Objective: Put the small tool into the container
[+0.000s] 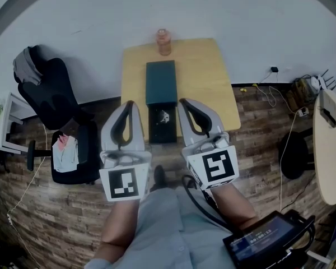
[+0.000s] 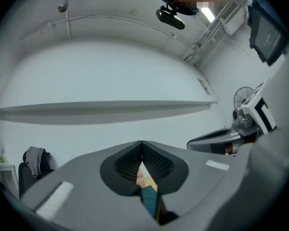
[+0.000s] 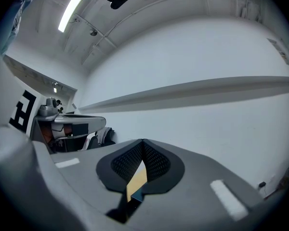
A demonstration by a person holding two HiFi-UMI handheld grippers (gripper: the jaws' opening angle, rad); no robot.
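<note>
Light grey moulded left hand-held gripper (image 1: 130,103) and matching right hand-held gripper (image 1: 183,101), black ribbed pads (image 2: 159,163) inside; white cube with black square markers (image 1: 125,182) on each; black cable (image 1: 199,203) trailing at right; pale grey-blue shirt (image 1: 168,228).

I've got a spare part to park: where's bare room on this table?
The table is bare on both sides of the teal box: a wide strip right of it, a narrower one left. The middle is crowded: a bottle at the far edge, then the box and the open black tray nearer.
</note>
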